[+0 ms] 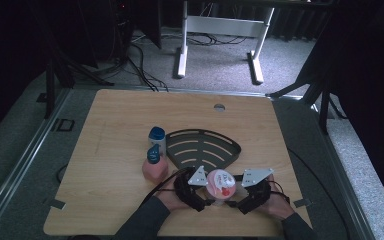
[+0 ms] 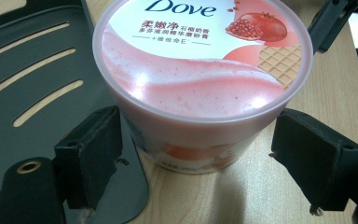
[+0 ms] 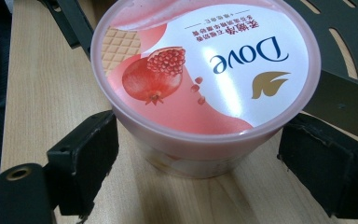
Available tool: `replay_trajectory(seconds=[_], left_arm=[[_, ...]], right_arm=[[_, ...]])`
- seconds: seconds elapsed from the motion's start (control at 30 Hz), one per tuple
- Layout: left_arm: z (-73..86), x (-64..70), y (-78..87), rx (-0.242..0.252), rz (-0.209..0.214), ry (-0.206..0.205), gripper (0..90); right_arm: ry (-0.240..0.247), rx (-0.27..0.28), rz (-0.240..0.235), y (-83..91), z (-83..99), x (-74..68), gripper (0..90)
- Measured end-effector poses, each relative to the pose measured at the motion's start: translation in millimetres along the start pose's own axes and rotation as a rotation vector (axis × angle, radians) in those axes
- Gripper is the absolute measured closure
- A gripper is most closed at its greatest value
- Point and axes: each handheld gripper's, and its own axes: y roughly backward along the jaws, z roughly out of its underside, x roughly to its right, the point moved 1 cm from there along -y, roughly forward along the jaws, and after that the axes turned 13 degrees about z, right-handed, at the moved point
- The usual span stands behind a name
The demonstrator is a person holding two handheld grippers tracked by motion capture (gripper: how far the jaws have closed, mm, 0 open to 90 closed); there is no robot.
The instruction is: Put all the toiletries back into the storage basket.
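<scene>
A pink Dove tub [image 1: 221,184] with a pomegranate on its lid stands upright on the wooden table [image 1: 110,145], just in front of the black slotted tray [image 1: 205,147]. My left gripper [image 1: 206,192] reaches in from the left and my right gripper [image 1: 239,194] from the right. In the left gripper view the tub [image 2: 200,93] sits between the open jaws of the left gripper [image 2: 196,154], the pads close beside its wall. In the right gripper view the right gripper [image 3: 198,158] flanks the tub [image 3: 205,79] the same way, with small gaps.
A white bottle with a blue cap [image 1: 157,139] and a pink bottle with a blue cap [image 1: 154,166] stand at the tray's left edge. The tray [image 2: 37,84] lies close behind the tub. The table's front edge runs just below my hands.
</scene>
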Motion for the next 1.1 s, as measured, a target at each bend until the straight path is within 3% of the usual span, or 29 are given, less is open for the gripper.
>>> replay_trajectory(seconds=[0.27,0.63,1.1], left_arm=[[-1.4,2.1,-1.0,-0.002,-0.010,0.008,17.0],[-4.6,7.9,-0.9,-0.022,-0.034,-0.013,17.1],[-6.5,8.1,0.5,-0.029,-0.030,-0.005,17.1]], right_arm=[[-0.007,-0.007,0.003,0.0,-0.6,-0.5,11.4],[0.006,-0.019,0.013,2.7,-1.8,-3.3,11.4],[0.000,-0.025,0.010,3.5,-3.1,-3.5,11.3]])
